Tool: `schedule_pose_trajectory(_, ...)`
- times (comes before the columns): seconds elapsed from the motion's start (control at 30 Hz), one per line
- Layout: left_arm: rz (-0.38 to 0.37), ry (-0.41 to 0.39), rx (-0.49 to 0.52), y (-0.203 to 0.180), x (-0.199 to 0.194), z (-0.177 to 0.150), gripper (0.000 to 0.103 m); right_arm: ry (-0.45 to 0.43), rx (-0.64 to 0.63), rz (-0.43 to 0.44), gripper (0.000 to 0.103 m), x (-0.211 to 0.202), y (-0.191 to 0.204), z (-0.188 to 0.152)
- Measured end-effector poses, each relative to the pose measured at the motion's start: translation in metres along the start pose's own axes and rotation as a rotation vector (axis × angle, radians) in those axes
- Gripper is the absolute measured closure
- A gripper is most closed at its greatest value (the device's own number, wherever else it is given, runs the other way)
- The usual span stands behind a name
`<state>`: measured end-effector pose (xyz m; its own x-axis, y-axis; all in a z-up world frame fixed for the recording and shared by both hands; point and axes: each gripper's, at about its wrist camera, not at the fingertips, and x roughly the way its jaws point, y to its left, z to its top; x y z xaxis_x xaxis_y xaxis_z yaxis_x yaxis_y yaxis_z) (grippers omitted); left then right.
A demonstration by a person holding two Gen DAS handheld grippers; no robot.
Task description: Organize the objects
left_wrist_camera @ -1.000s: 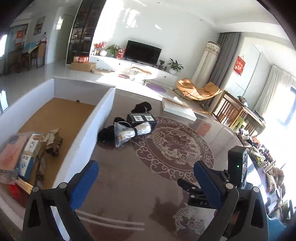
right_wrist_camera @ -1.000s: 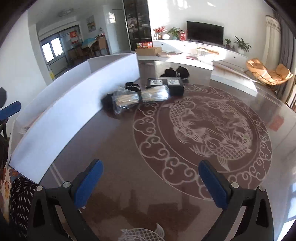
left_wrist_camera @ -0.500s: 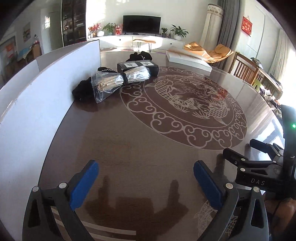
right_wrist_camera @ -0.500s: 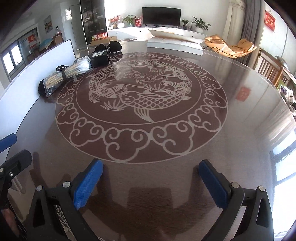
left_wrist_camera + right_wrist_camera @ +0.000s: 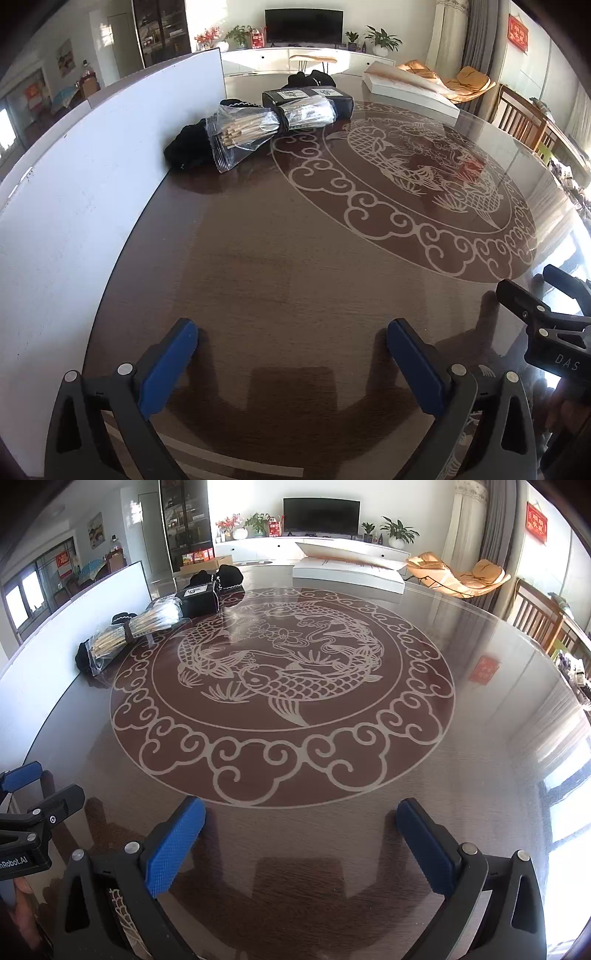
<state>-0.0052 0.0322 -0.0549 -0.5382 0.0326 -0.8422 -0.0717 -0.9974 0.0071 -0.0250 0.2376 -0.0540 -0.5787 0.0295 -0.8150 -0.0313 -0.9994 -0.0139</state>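
A clear bag of wooden sticks (image 5: 255,127) lies on the dark round table (image 5: 280,266), far ahead of my left gripper (image 5: 291,350). A black box with white labels (image 5: 308,99) lies behind it, with black cloth items (image 5: 186,146) beside it. The bag (image 5: 136,631) and the box (image 5: 199,596) also show far left in the right wrist view. My left gripper is open and empty, low over the table. My right gripper (image 5: 301,829) is open and empty, near the table's front.
A large white box wall (image 5: 74,192) stands along the table's left side. A flat white box (image 5: 347,572) lies at the table's far edge. More black cloth (image 5: 221,576) lies behind the black box. Chairs (image 5: 524,118) stand to the right.
Both grippers have swung right, away from the white box, and come down near the table. The left view no longer looks into the box. Both stay open.
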Motion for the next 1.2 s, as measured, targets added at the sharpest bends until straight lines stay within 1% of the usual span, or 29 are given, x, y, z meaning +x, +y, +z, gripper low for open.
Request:
schedule_pose_trajectory(0.77,0.000,0.000,0.000,0.001,0.000,0.001,0.000,0.000,0.000,0.000,0.000,0.000,0.000,0.000)
schedule_pose_trajectory(1.2,0.037,-0.002,-0.059,0.013,-0.001,0.002,0.000,0.000,-0.001,0.001,0.000,0.001,0.000,0.000)
